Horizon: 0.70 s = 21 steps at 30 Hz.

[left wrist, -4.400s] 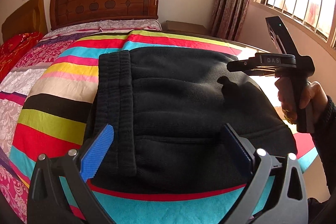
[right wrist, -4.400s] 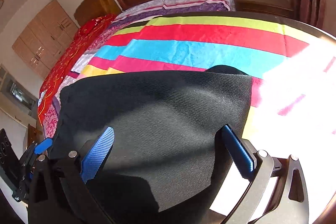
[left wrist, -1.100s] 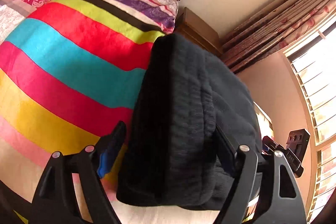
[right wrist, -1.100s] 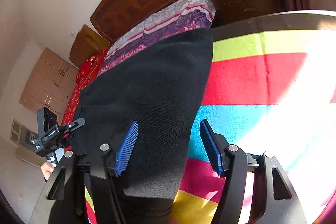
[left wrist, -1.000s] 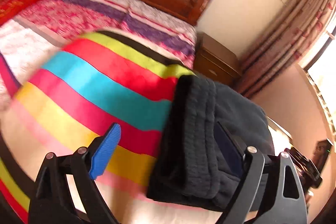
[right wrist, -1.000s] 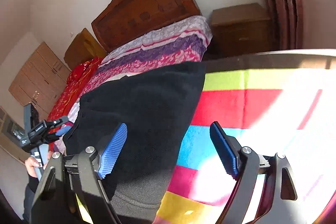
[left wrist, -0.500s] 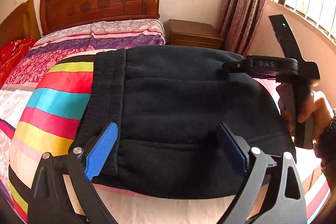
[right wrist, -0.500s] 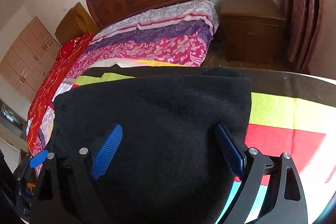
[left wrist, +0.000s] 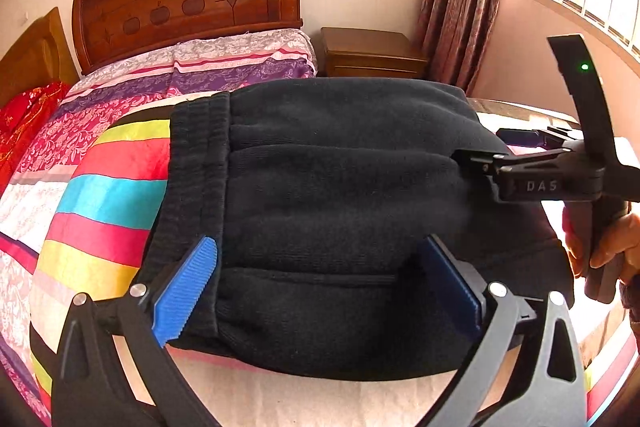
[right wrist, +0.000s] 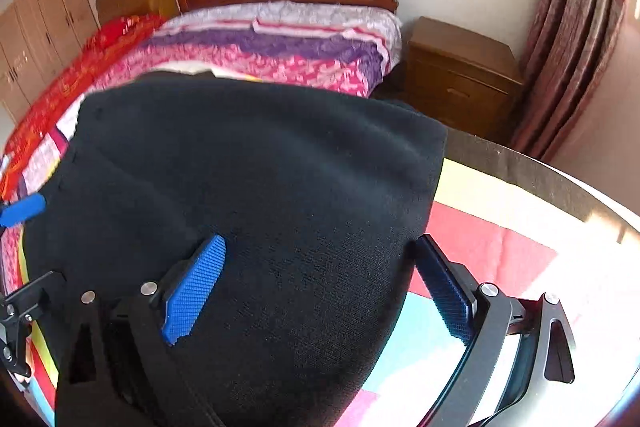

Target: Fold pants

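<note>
A: Looking at the pants (left wrist: 320, 211) first: the black bundle fills the middle of the left wrist view, folded small and thick, waistband down its left edge, lying on the striped cloth (left wrist: 108, 195). A second ago it stood up on edge and hung skewed in the right half of that view; now it lies flat and square, much as it did four seconds back, only nearer the cloth's far edge.

B: So it was lifted and set down again?

A: That's my reading. I'd judge the folding nearly done, with only squaring or a last press left.

B: And the grippers?

A: The left gripper (left wrist: 320, 291) has its blue pads wide apart, straddling the near edge of the bundle. Whether they are pinching it, I can't tell. The right gripper (right wrist: 320, 291) is spread just as wide, dark cloth filling the gap low in its view.

B: A second ago?

A: The right one was narrower, on the bundle's right edge.

B: Anything smaller?

A: The right tool now shows at the right of the left view, its tip at the bundle's right side, a hand (left wrist: 612, 243) round the handle.
</note>
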Available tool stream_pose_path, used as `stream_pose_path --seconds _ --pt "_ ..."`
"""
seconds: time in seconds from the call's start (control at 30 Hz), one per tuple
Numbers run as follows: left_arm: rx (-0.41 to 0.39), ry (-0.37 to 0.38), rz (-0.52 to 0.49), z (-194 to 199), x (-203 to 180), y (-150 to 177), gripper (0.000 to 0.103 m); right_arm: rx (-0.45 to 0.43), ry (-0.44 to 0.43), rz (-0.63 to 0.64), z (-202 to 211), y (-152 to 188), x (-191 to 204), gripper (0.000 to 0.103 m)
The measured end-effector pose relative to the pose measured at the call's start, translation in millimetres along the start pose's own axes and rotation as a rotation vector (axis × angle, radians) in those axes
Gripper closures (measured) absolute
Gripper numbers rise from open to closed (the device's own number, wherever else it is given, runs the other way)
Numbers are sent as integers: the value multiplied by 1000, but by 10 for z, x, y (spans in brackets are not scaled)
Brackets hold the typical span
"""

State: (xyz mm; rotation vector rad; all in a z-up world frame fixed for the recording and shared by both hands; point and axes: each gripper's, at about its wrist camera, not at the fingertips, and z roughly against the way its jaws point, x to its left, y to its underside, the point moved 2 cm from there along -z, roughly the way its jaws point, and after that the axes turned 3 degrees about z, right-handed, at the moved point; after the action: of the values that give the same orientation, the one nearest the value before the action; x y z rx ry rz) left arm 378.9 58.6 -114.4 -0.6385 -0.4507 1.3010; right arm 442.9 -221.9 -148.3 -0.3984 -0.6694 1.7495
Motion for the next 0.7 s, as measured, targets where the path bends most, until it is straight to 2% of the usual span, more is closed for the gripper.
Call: stream_pose_path --seconds 0.07,0.2,0.27,0.3,0.33,0.37,0.43,0.47,0.5,0.57,0.6,0.67,0.7 --pt "2 -15 -6 78 -22 6 2 34 7 -53 83 33 -51 11" --pt "-25 -80 -19 211 -40 82 2 -70 -7 -56 536 318 60 7" --pt "-32 -95 -4 192 9 116 1 -33 -17 -9 533 532 191 6" --pt "-36 -93 5 181 35 123 1 -22 5 22 483 632 247 6" --pt "-37 -88 14 174 56 118 1 -77 4 20 497 691 244 6" --pt "-38 -87 17 180 54 114 1 -95 -15 -2 489 726 205 6" --pt "-34 -98 11 195 40 117 1 -34 -50 -100 471 724 92 6" --pt "-34 -98 11 195 42 123 1 -12 -37 -136 518 714 66 6" --pt "-36 -96 14 206 48 132 1 -30 -19 -143 608 721 78 6" --pt "-38 -94 14 205 63 133 1 -101 -5 -109 793 770 182 5" --pt "-42 -94 14 202 63 143 1 -109 -7 -83 823 816 253 5" --pt "-43 -103 15 186 61 137 1 -56 -5 -23 727 925 388 5" --pt "-43 -106 18 180 56 134 1 -59 -12 -26 697 972 394 5"
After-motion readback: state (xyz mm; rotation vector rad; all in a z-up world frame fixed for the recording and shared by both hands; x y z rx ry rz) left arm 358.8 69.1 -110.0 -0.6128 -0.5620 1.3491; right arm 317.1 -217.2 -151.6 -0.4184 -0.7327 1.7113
